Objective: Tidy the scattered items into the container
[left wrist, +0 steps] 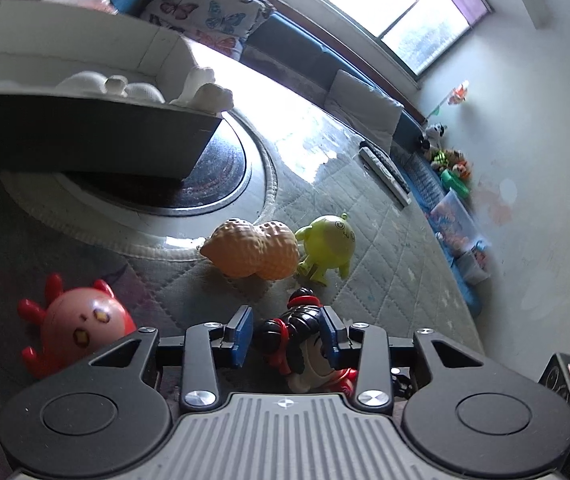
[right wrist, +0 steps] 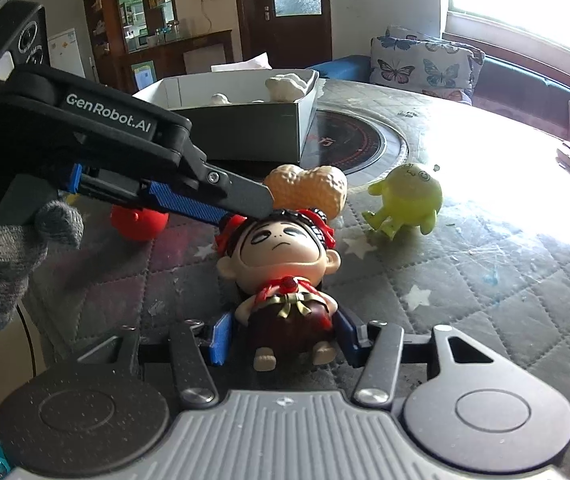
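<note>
red-dressed doll figurine (right wrist: 283,276) clamped at waist by right gripper (right wrist: 283,340); left gripper (left wrist: 285,334) open around its head.

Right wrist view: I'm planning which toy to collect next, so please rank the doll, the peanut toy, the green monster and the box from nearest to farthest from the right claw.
1. Doll, lying between the right claw's fingers.
2. Peanut toy, just past the doll's head, centre.
3. Green monster, about as far as the peanut, off to the right; too close to call.
4. Box, farthest, behind the peanut.
</note>
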`<act>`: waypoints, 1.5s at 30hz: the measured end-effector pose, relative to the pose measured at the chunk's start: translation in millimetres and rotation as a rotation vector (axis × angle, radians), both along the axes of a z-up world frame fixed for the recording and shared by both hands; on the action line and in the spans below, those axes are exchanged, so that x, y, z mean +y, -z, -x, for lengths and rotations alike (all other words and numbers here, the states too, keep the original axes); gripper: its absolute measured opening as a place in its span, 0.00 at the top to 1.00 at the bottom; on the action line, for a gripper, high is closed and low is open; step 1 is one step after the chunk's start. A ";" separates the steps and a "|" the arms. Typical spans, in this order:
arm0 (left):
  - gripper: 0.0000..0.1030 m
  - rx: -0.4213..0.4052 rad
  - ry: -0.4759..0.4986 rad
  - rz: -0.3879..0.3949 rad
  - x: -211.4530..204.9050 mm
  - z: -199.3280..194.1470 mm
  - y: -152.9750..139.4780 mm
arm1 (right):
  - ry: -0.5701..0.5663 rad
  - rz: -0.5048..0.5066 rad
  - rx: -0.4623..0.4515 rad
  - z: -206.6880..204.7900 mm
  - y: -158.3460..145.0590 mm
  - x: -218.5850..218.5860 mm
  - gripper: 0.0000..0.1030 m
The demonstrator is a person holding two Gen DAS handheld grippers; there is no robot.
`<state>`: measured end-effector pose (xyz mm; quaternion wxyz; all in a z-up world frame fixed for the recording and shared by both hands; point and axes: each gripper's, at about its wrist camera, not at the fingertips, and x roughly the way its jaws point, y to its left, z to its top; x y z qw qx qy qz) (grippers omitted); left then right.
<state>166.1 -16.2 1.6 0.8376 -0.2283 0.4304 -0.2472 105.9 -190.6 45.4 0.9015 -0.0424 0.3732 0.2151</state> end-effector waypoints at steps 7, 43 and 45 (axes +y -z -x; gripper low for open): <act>0.61 0.070 -0.036 0.093 10.3 0.9 9.4 | -0.006 -0.014 -0.009 -7.4 -2.4 4.9 0.44; 0.61 -0.201 -0.244 0.152 97.0 -66.2 -84.3 | -0.218 0.008 -0.223 -127.1 -91.9 98.8 0.50; 0.61 -0.188 -0.261 0.158 105.9 -79.0 -78.4 | -0.233 0.012 -0.205 -142.4 -90.7 108.4 0.50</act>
